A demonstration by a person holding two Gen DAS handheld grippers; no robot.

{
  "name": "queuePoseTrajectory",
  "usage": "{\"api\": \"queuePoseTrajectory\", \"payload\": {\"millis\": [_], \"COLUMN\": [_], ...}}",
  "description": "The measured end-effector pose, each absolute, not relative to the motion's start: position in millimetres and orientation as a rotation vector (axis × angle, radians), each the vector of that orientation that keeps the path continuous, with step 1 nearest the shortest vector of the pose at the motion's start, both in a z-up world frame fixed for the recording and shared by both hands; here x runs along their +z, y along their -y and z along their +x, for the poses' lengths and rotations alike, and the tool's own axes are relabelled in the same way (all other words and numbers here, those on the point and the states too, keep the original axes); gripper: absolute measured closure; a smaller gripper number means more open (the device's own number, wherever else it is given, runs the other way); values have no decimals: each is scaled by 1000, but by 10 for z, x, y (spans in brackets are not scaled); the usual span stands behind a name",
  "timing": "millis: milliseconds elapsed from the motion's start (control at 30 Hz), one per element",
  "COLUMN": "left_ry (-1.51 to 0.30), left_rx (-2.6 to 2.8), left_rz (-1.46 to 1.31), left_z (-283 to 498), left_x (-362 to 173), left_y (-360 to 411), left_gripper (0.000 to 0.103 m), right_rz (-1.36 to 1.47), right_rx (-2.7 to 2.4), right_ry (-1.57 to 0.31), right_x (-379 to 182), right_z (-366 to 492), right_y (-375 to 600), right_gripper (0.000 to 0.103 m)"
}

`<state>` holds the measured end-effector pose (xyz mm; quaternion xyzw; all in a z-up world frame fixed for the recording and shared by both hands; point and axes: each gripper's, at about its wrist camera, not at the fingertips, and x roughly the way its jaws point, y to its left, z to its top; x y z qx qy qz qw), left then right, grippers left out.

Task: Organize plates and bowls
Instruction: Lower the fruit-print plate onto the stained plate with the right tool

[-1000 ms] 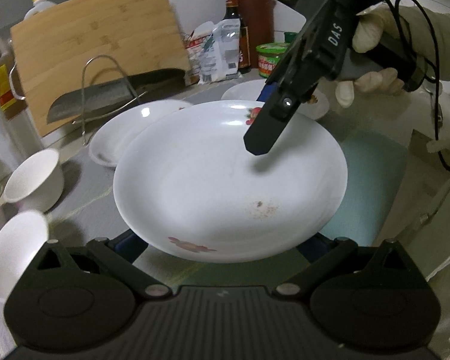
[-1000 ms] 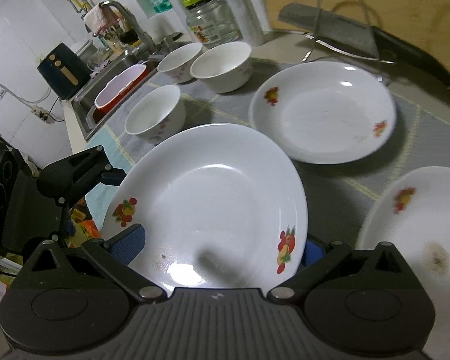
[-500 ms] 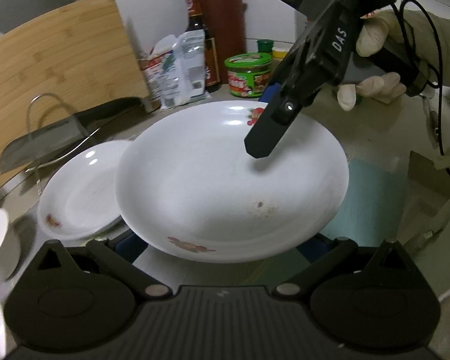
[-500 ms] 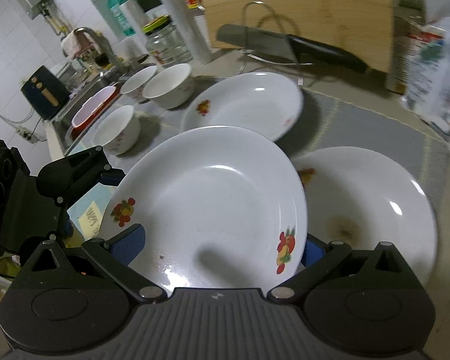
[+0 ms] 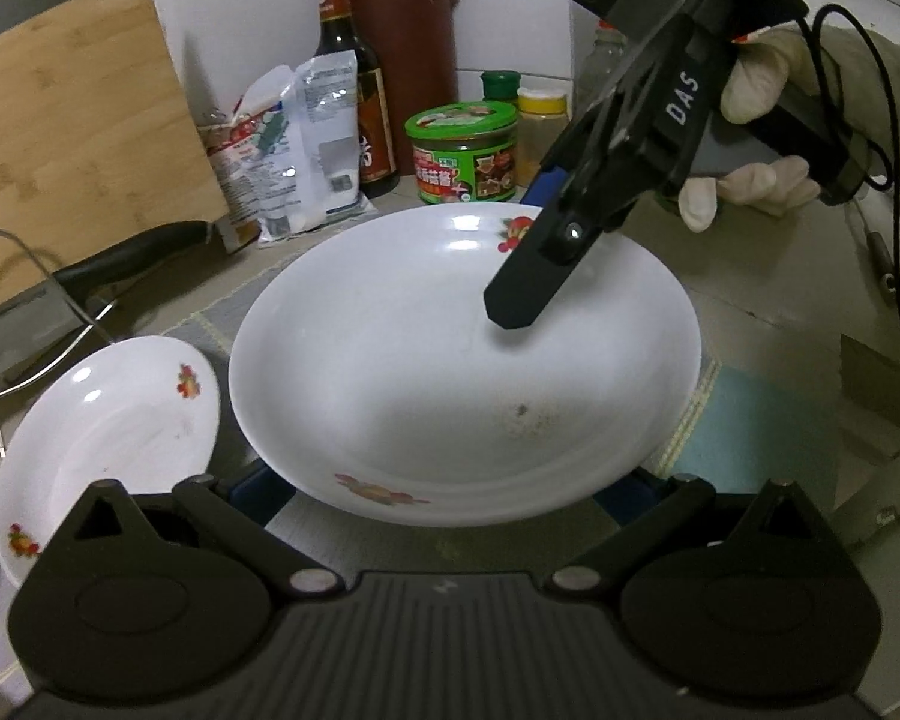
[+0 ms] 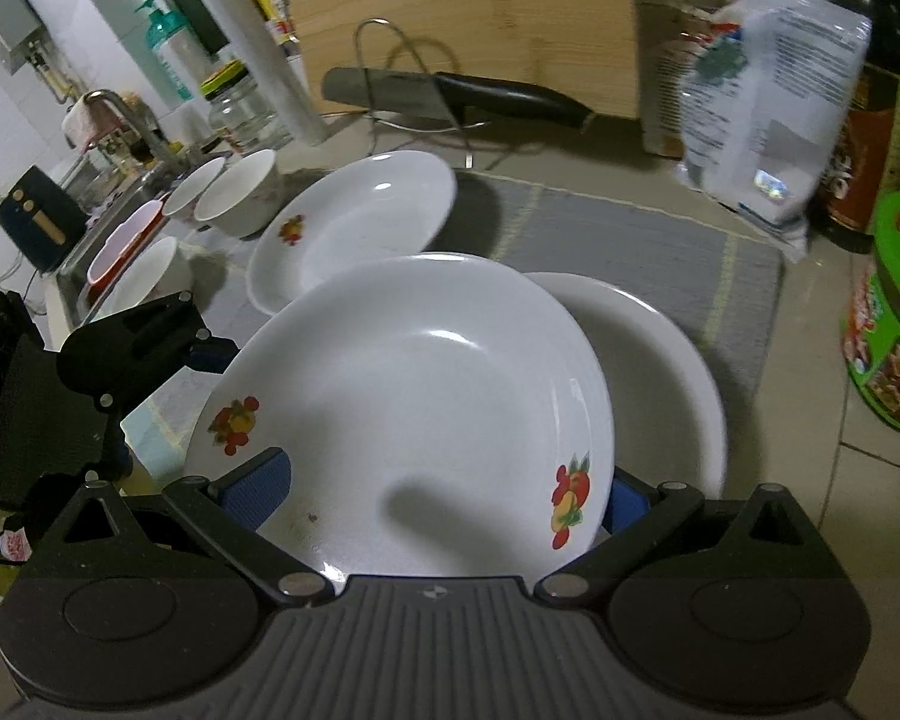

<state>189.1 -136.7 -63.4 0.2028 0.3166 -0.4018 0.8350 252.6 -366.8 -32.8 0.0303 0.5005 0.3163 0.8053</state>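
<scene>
Held plate: white with fruit prints, carried level above the worktop, gripped at opposite rims by both claws.
Left claw: clenched on the plate's near rim in the left wrist view; blue pads sit at either side of the rim.
Right claw: clenched on the far rim, held by a gloved hand.
Lower plate: on the grey mat, partly under the held plate.
Third plate: further along the mat, towards the sink end.
Bowls: three white ones near the sink edge.
</scene>
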Motion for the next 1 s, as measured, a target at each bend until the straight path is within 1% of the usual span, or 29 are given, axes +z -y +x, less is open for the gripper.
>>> {"api": "queuePoseTrajectory", "payload": {"millis": [567,1000], "left_ry": [-740,-741], "left_rx": [-864,-873], "left_rz": [422,424], "left_z": [2074,2082], "left_x": [-735,-733], "left_y": [1582,1591], "left_gripper": [1,1], "right_rz": [102,79], "right_rx": [648,617], "right_ry": [-1102,-1124], "right_x": [-523,-534], "right_z": [2698,2695], "right_y": [3862,3836], "right_gripper": [0,0]}}
